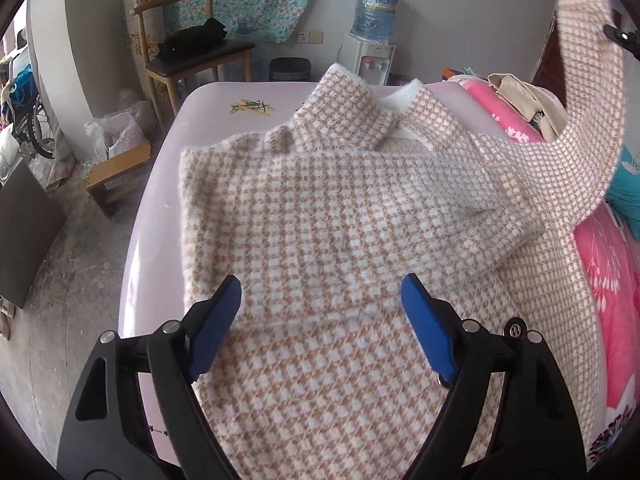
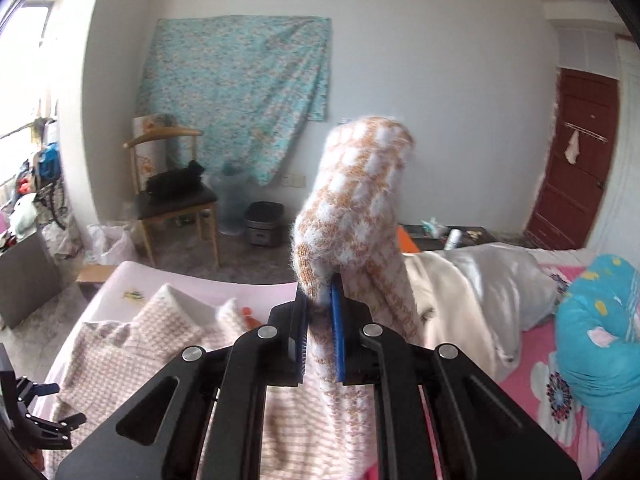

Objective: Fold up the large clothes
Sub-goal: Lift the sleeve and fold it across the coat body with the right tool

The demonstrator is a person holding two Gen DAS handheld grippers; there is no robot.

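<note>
Houndstooth coat (image 1: 340,208) (tan-white, fuzzy), sleeve (image 1: 592,92) aloft

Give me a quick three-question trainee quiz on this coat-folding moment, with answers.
1. True or false: the right gripper is shut on the houndstooth coat's sleeve.
2. Which gripper has nothing between its pads? A left gripper B right gripper
3. Fill in: the coat's body lies on a pale ____ table.

Key: 1 true; 2 A; 3 pink.
</note>
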